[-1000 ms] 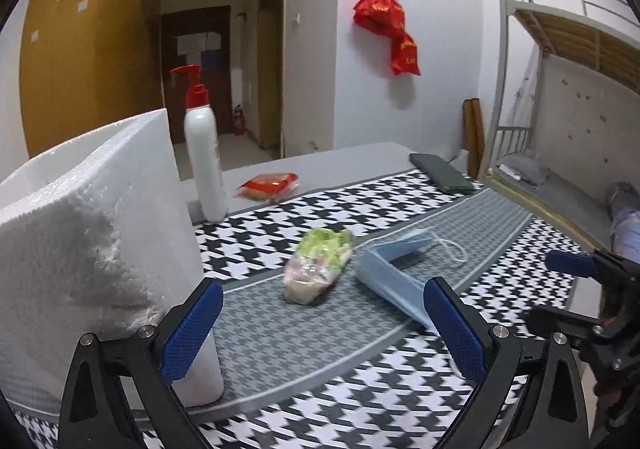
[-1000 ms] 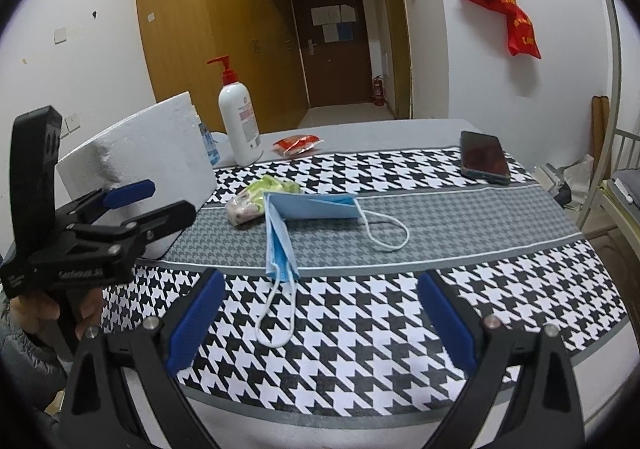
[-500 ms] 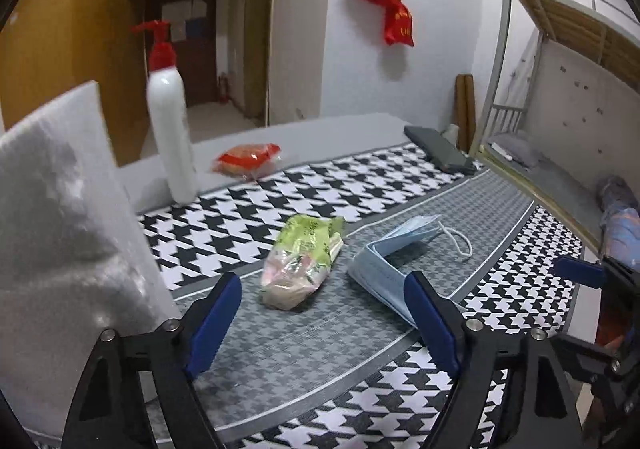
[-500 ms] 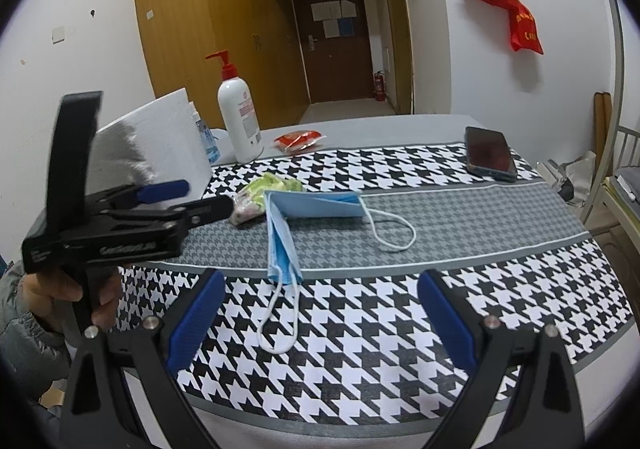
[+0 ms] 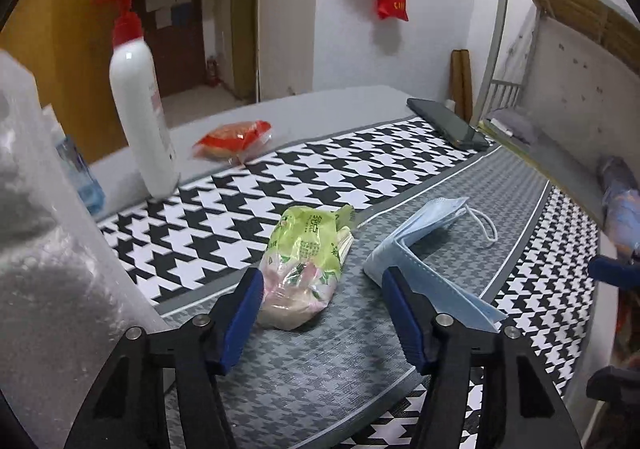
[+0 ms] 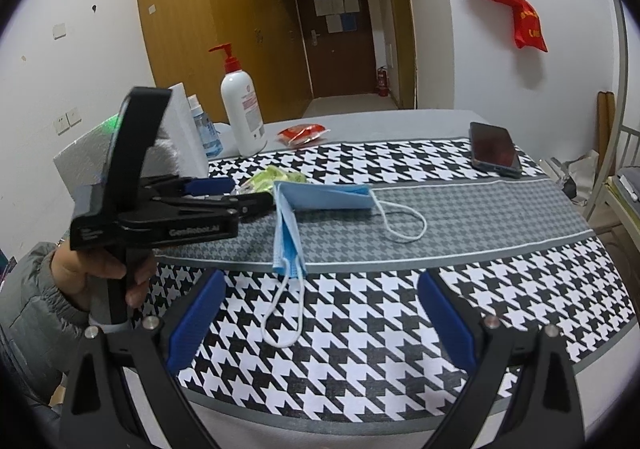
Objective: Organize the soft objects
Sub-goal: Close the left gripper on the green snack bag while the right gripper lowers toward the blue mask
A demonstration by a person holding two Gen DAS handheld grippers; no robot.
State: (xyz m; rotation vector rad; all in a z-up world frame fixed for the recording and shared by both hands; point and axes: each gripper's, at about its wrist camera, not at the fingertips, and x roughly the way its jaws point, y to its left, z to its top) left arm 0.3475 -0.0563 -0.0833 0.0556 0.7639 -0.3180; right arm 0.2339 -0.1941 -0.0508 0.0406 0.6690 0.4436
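Observation:
A soft green and pink plastic packet (image 5: 305, 267) lies on the houndstooth cloth, seen partly in the right wrist view (image 6: 272, 175). A blue face mask (image 5: 424, 249) lies folded beside it to the right and also shows in the right wrist view (image 6: 316, 201). My left gripper (image 5: 322, 309) is open, its fingers on either side of the packet's near end, not touching. It also shows in the right wrist view (image 6: 224, 195). My right gripper (image 6: 316, 323) is open and empty over the table's near edge, in front of the mask's ear loop.
A white paper towel roll (image 5: 44, 261) stands close at the left. A white pump bottle (image 5: 140, 101), a small blue bottle (image 6: 204, 125), a red snack packet (image 5: 234, 139) and a dark phone (image 6: 494, 149) sit toward the far side of the table (image 6: 400, 117).
My left gripper has moved forward and right past the paper towel roll, closing in on the green packet, its fingers somewhat narrower. My right gripper has barely moved.

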